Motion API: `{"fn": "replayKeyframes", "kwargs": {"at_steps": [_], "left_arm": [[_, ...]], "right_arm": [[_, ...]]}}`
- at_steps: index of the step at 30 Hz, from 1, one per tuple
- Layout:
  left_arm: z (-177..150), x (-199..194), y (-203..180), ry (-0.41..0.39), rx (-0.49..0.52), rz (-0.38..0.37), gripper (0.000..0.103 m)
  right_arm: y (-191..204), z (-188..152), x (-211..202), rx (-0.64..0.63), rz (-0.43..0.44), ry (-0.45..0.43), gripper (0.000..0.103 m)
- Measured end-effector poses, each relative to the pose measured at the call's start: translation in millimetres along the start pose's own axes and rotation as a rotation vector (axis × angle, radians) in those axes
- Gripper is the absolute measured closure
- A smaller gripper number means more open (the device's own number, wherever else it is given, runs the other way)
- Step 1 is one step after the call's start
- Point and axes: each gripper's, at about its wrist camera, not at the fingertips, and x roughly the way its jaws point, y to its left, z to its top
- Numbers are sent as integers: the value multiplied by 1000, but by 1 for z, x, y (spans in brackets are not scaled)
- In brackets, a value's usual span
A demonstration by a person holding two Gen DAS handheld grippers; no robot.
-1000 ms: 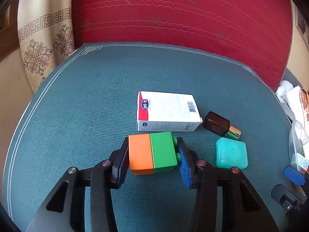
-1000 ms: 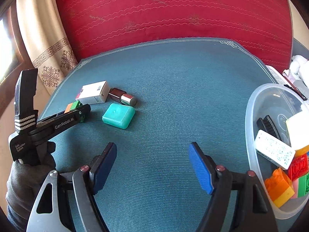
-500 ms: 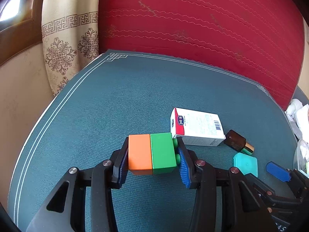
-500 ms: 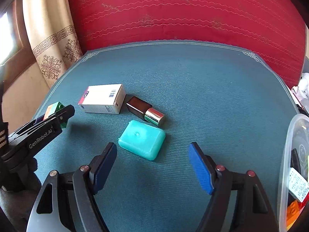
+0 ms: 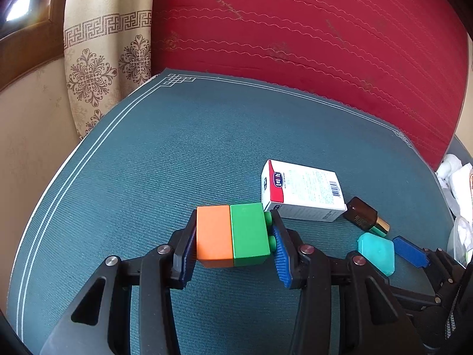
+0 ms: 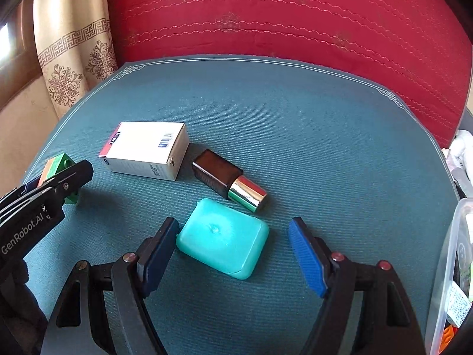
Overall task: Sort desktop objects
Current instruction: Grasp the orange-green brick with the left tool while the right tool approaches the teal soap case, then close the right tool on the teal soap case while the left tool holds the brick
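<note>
My left gripper (image 5: 233,248) is shut on an orange-and-green brick block (image 5: 233,235) and holds it above the teal mat (image 5: 165,153); the block also shows in the right wrist view (image 6: 57,167). My right gripper (image 6: 233,254) is open, its fingers on either side of a teal square case (image 6: 223,238) lying on the mat; the case also shows in the left wrist view (image 5: 376,253). A white box (image 6: 146,149) and a brown bottle with a shiny cap (image 6: 227,185) lie just beyond the case.
A clear plastic tub (image 6: 449,281) with sorted items stands at the right edge. A red cushion (image 6: 280,14) backs the mat. A patterned curtain (image 5: 103,59) hangs at the left. White crumpled cloth (image 5: 455,174) lies at the far right.
My right gripper has moved forward and down so that its open fingers now straddle the teal case. My left gripper has drawn back to the left, still holding the block.
</note>
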Motion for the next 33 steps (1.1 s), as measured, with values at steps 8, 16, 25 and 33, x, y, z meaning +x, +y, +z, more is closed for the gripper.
{"fn": "replayKeyframes", "kwargs": {"at_steps": [8,16,25,33], "left_arm": [[-2,-1,-4,-3,10,-13,56],[-5,-9,-13,-9,40,-58,56],[-10,-15,-25,-19,83,-84,56],[-12,-13,-30,-18,104,-73,56]], "right_arm": [[-1,0,-4,-22,1,-15,40],[-7,-7,-10,-9,22,-12,40],[-23,-26,-38,27,24,-18,40],[-35,-34,-70,56,22,-65,40]]}}
